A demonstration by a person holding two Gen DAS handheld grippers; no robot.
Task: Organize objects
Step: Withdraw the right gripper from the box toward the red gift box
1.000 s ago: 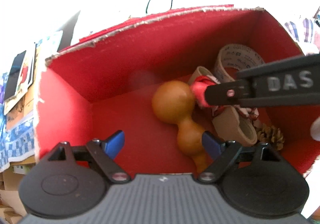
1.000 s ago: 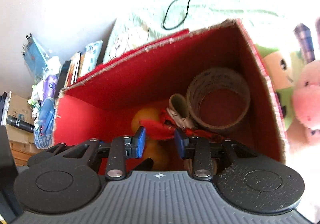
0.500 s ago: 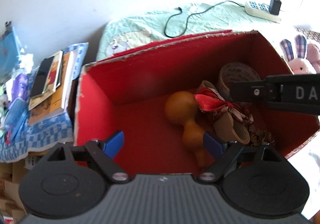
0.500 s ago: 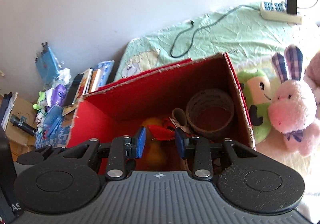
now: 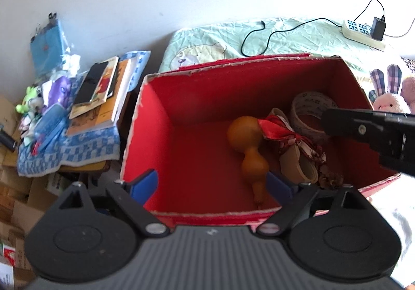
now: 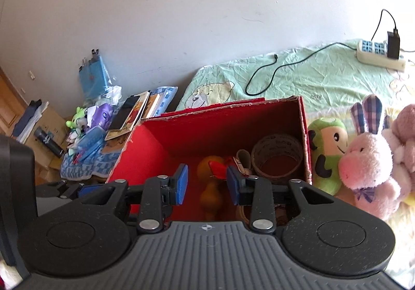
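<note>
1. Nearest us, the left gripper [image 5: 211, 183] hangs over the near wall of the red box [image 5: 153, 108], blue pads spread wide, nothing between them.
2. The right gripper [image 6: 206, 182] hovers at the box's near right side, jaws apart and empty too.
3. On the box floor, the gourd [image 5: 246, 143] lies on its side mid-box, fat bulb toward the back wall, thin stem toward the near wall. It looks hard, smooth and light, likely to roll; I'd take it at the narrow waist.
4. Just right of it, the red ribbon [image 5: 278, 128] drapes over a tape roll [image 5: 297, 168] lying flat. The ribbon is soft and limp, so pinch a fold, not a loose end.
5. A pine cone [image 5: 329, 178] sits in the near right corner, rough and brittle-looking.
6. Against the back right corner stands a bigger tape roll [image 5: 310, 113], stiff, easy to grab by its rim.
7. Outside the right wall, on the bed: a green plush [image 6: 326, 152] and a pink bunny [image 6: 368, 160]. Soft, light, squashable anywhere, and my guess for next in.
8. Farthest back, a cable [image 6: 280, 72] and power strip [image 6: 380, 55].
</note>
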